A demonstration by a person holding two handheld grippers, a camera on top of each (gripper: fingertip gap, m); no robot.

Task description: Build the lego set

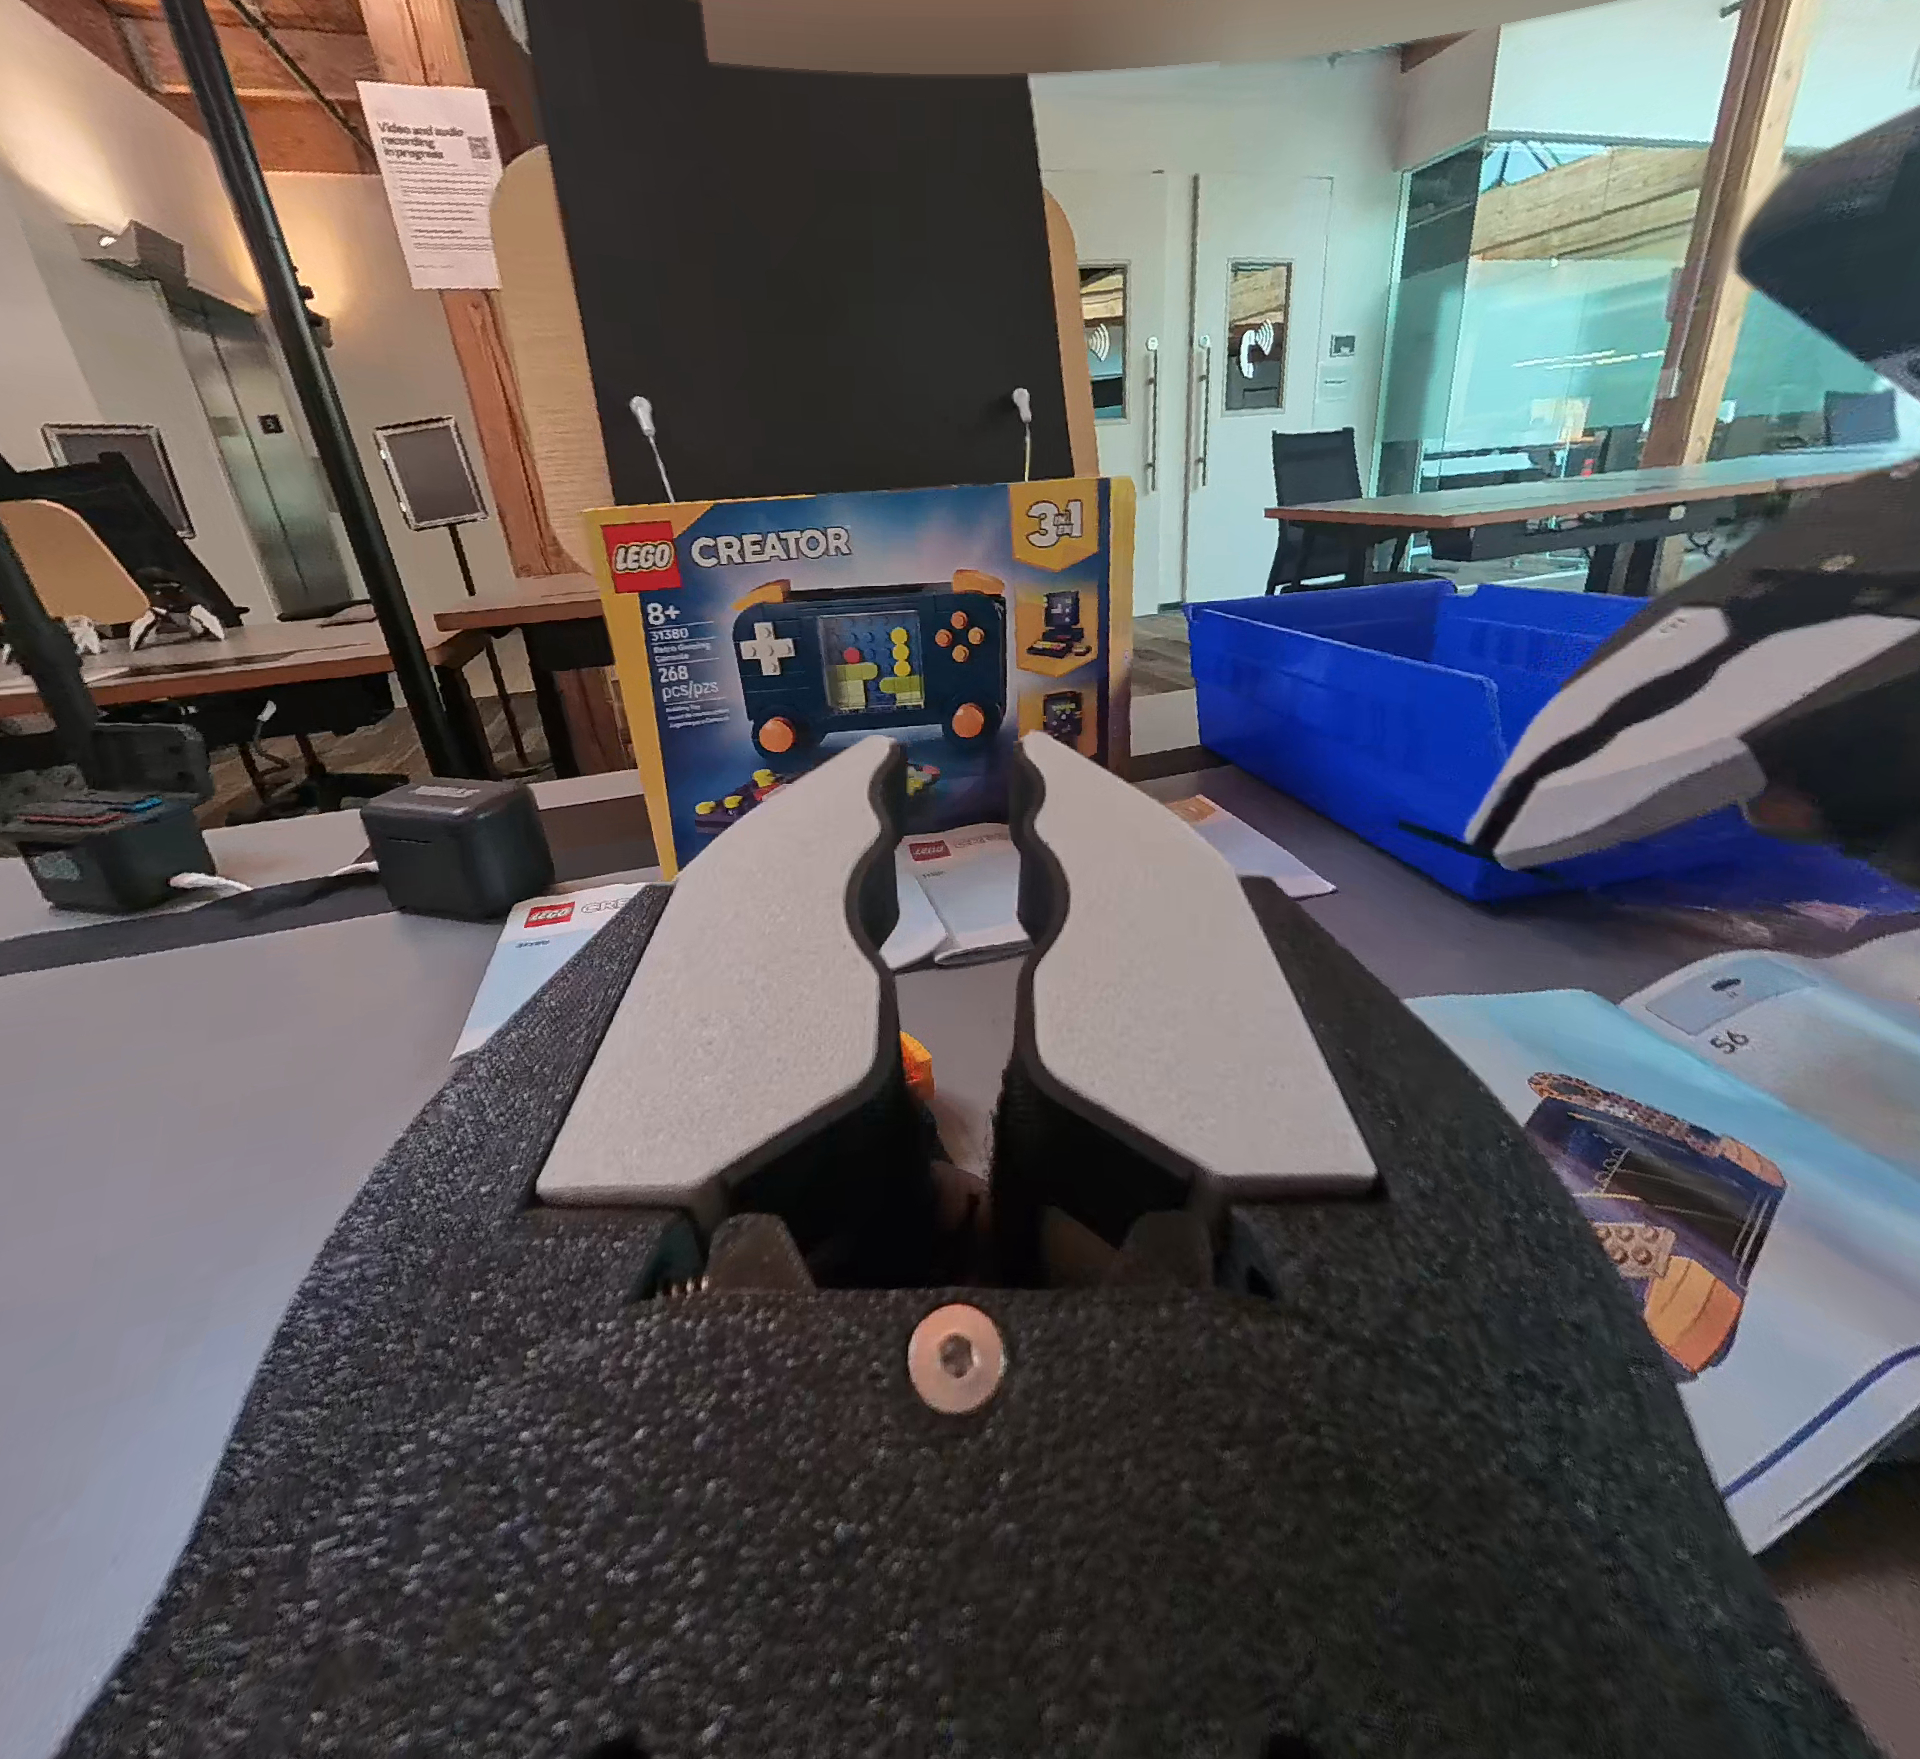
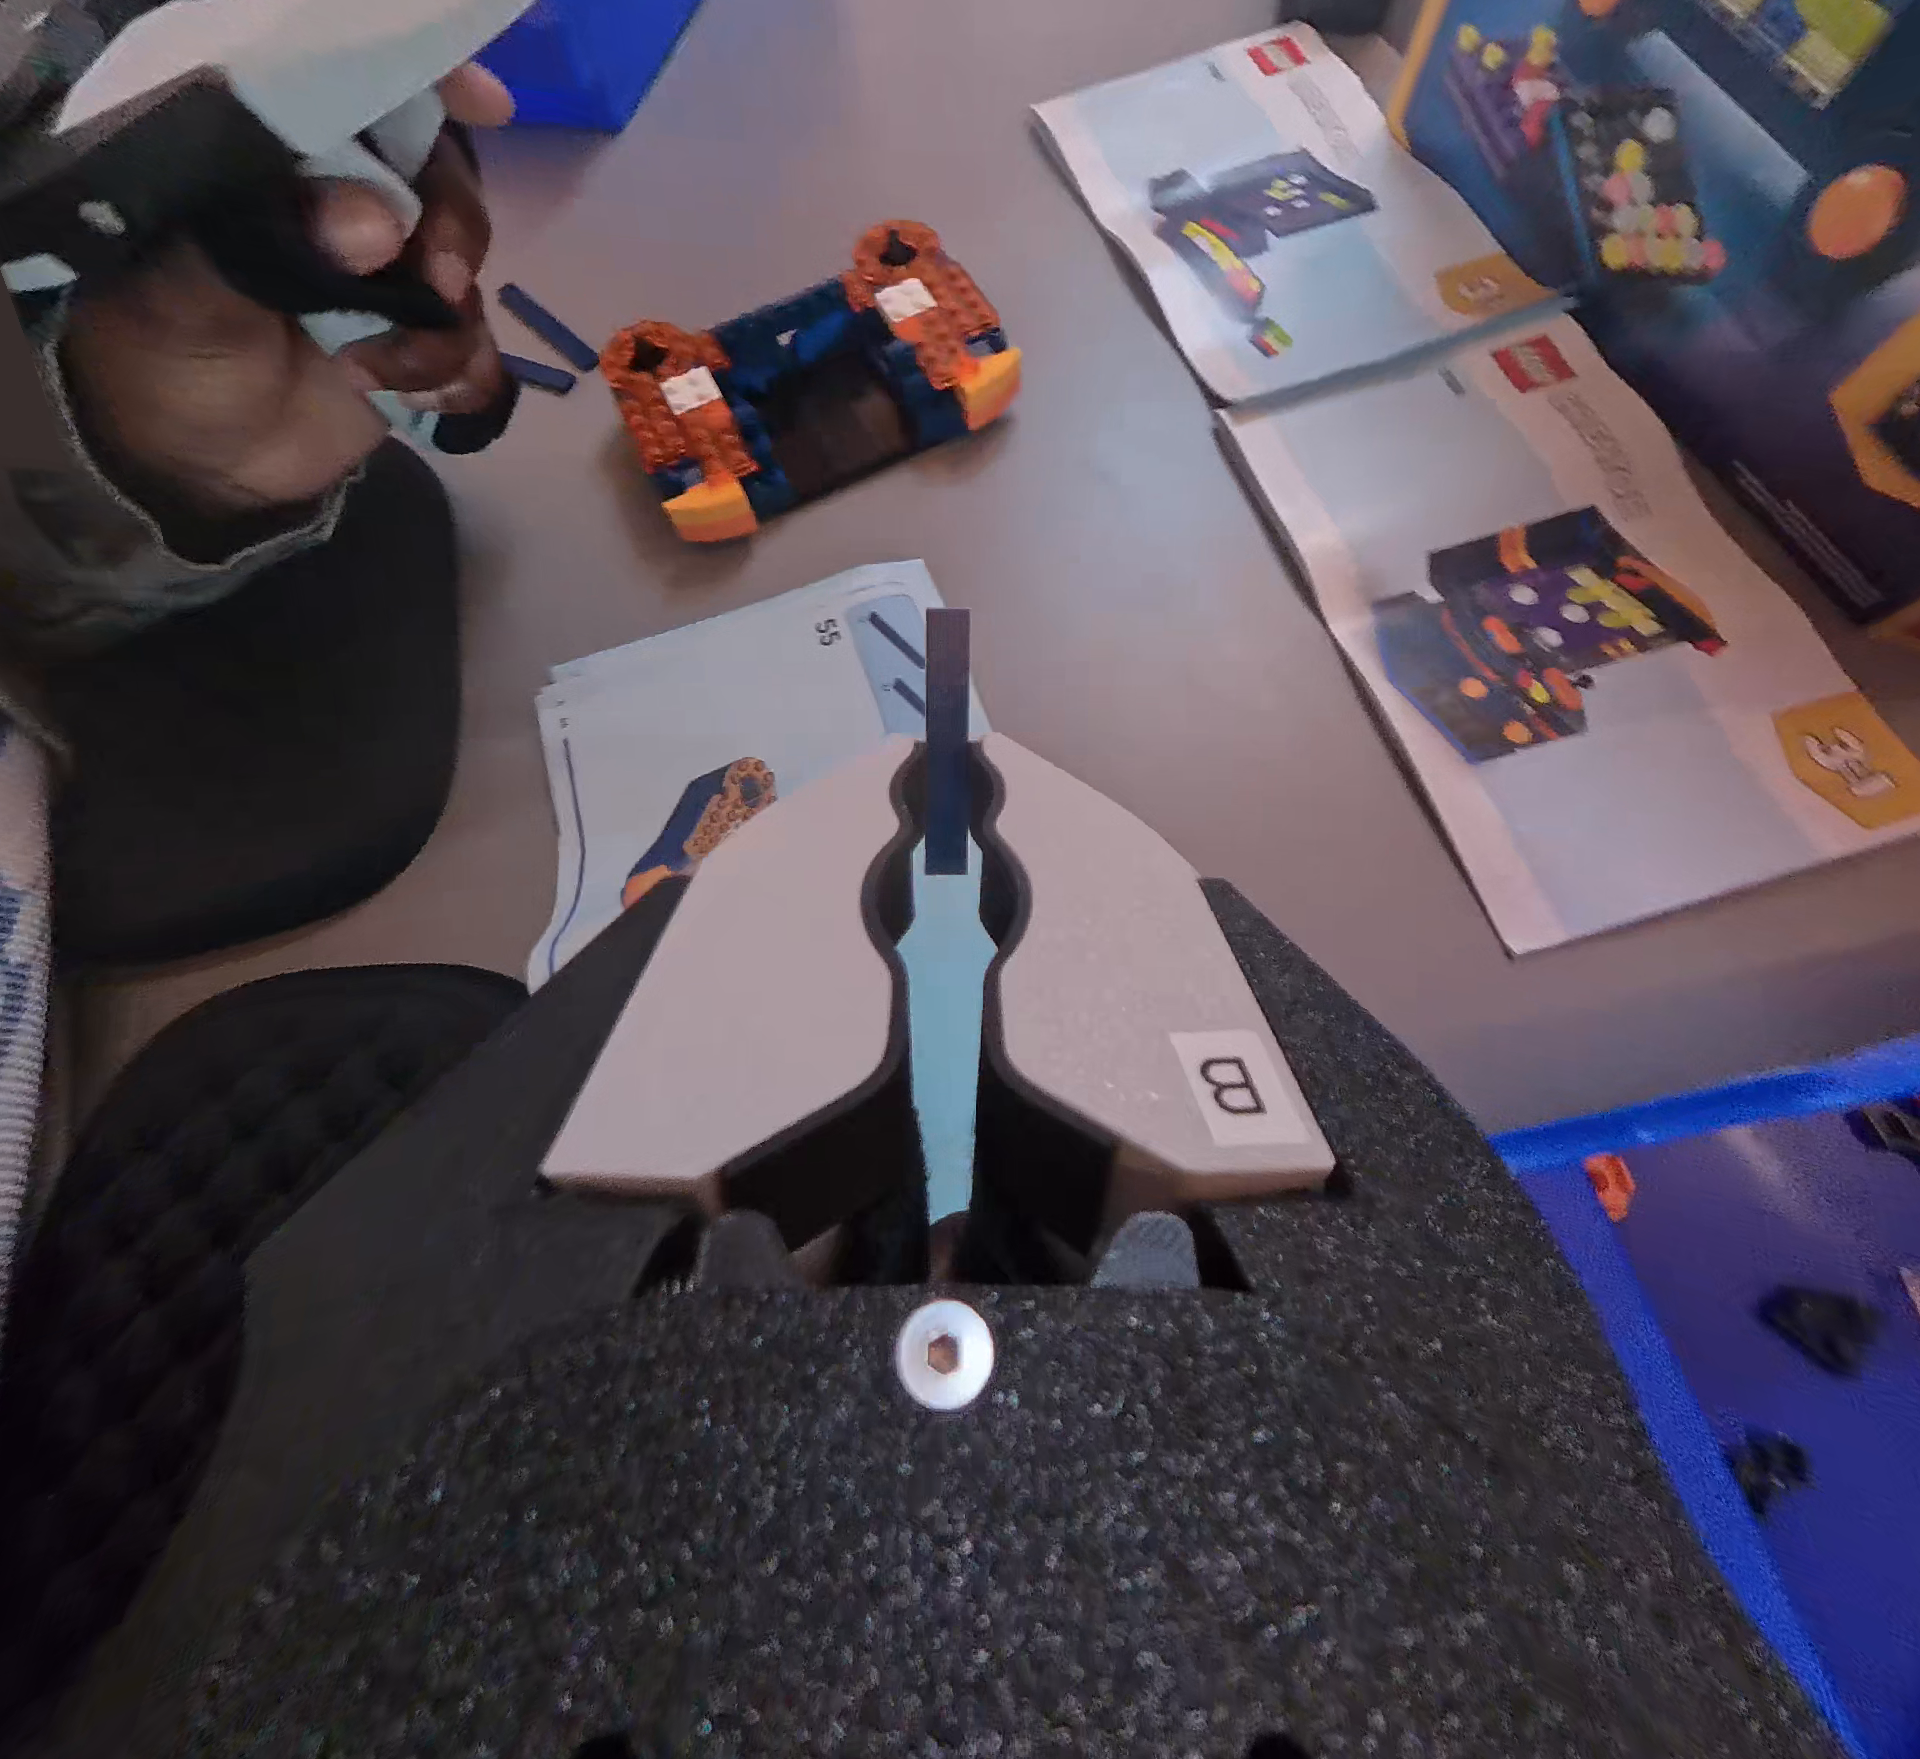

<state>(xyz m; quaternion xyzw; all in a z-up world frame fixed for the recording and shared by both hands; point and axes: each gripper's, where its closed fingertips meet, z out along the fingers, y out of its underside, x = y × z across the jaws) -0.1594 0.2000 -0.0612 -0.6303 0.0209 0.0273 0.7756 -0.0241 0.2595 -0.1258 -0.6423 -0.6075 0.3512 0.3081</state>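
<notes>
**Tile strip pinched in R gripper, held above table**

Tile strip (image 2: 948, 733): dark navy, long, thin, flat. It sits between the fingertips of the right gripper (image 2: 948, 774), pads pressed on both long edges, far half sticking out past the tips. It hangs over the corner of an open booklet (image 2: 665, 733) nr the table's front edge.

Handling (judged): v. light, rigid plastic, smooth faces, so likely to pivot or slip if gripped at one end only. Best hold is across the narrow width, nr mid-length. Not fragile, but easily flicked away.

Left gripper (image 1: 956, 764): fingers spread, nothing at the tips; a bit of orange shows low in the gap.

Build (image 2: 810, 379), orange and navy, lies mid-table, well apart from the strip. Two more navy strips (image 2: 545, 338) lie just beside its left end. Box (image 1: 862, 649) stands at the far edge; blue bin (image 1: 1351, 701) to its right.
</notes>
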